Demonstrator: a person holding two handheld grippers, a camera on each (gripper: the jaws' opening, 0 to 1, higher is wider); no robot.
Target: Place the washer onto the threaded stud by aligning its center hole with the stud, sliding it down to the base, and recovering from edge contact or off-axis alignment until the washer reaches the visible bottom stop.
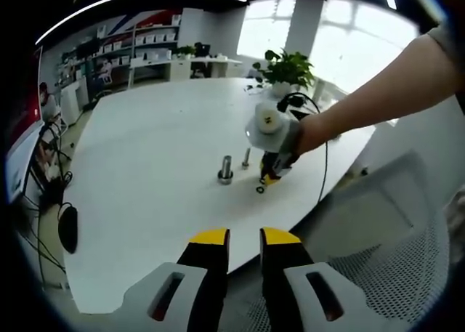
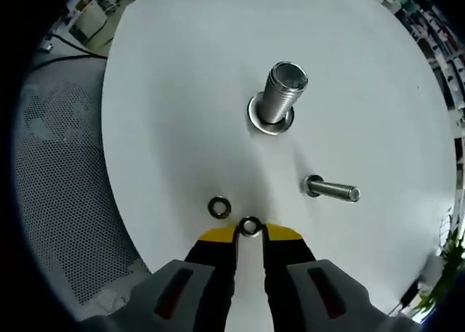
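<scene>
— Where is the washer (image 2: pixel 250 227)?
— Between the tips of the right gripper (image 2: pixel 251 234), pinched there just above the white table (image 2: pixel 167 92), short of the big threaded stud (image 2: pixel 280 96).
— Anything else near that stud?
— A second washer (image 2: pixel 219 207) lies flat before it; a thinner bolt (image 2: pixel 330 189) stands beside it.
— And the left gripper (image 1: pixel 244 239)?
— Narrowly parted, holding nothing, well back from the stud.
</scene>
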